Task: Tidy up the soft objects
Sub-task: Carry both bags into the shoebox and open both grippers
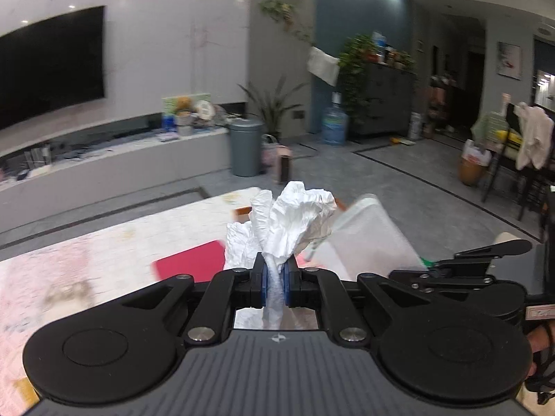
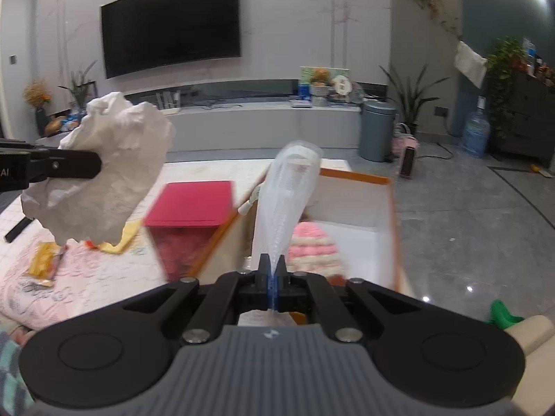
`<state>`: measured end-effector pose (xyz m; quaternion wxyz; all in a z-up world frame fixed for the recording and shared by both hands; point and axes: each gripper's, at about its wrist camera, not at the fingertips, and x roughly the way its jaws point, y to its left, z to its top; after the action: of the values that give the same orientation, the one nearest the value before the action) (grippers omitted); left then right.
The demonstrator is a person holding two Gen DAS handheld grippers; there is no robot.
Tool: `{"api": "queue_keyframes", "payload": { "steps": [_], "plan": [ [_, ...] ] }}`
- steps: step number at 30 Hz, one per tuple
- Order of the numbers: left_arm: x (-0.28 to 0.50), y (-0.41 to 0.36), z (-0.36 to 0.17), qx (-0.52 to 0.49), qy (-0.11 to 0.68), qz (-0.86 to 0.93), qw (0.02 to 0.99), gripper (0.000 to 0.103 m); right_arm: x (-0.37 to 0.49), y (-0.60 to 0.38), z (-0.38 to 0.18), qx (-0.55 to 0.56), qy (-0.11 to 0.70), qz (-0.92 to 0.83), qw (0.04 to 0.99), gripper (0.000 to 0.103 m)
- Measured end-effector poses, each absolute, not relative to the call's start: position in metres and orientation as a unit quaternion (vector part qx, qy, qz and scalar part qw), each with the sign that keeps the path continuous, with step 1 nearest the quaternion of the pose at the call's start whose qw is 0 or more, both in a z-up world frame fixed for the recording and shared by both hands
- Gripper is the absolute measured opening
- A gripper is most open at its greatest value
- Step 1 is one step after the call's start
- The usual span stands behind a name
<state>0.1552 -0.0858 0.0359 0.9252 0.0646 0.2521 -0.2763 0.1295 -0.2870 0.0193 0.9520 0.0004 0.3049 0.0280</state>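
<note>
Tissue (image 1: pixel 291 222), crumpled and white, is clamped between the left gripper (image 1: pixel 275 277) at 6 o'clock, lifted over the pink-patterned table (image 1: pixel 86 260); the red box (image 1: pixel 194 260) sits at 9 o'clock.

Right wrist view: the right gripper (image 2: pixel 274 279) pinches a translucent plastic bag (image 2: pixel 284 194) above the orange-edged white box (image 2: pixel 353 208), where a pink-striped knitted hat (image 2: pixel 312 248) lies. Judged best: carry each piece over that box, lower it inside, then release, avoiding the rim.
</note>
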Motion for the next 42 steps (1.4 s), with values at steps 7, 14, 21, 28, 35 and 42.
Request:
{"api": "queue_keyframes", "payload": {
  "steps": [7, 14, 21, 28, 35, 42],
  "plan": [
    [0.200, -0.149, 0.027, 0.061, 0.284, -0.315, 0.903, 0.009, 0.169, -0.333, 0.011, -0.031, 0.335, -0.017, 0.942, 0.000],
    [0.240, -0.193, 0.003, 0.059, 0.327, -0.330, 0.883, 0.009, 0.219, -0.361, -0.015, -0.058, 0.379, -0.020, 0.923, 0.000],
    [0.276, -0.211, -0.023, 0.042, 0.379, -0.328, 0.864, 0.009, 0.267, -0.386, -0.038, -0.027, 0.438, 0.006, 0.899, 0.000],
    [0.308, -0.214, -0.047, 0.026, 0.408, -0.308, 0.859, 0.009, 0.309, -0.378, -0.047, -0.064, 0.452, 0.014, 0.889, 0.000],
    [0.317, -0.210, -0.048, 0.017, 0.411, -0.294, 0.863, 0.010, 0.334, -0.371, -0.063, -0.075, 0.475, 0.036, 0.876, 0.000],
    [0.315, -0.198, -0.037, 0.006, 0.403, -0.288, 0.869, 0.010, 0.338, -0.374, -0.061, -0.062, 0.473, 0.052, 0.877, 0.027]
  ]
}}
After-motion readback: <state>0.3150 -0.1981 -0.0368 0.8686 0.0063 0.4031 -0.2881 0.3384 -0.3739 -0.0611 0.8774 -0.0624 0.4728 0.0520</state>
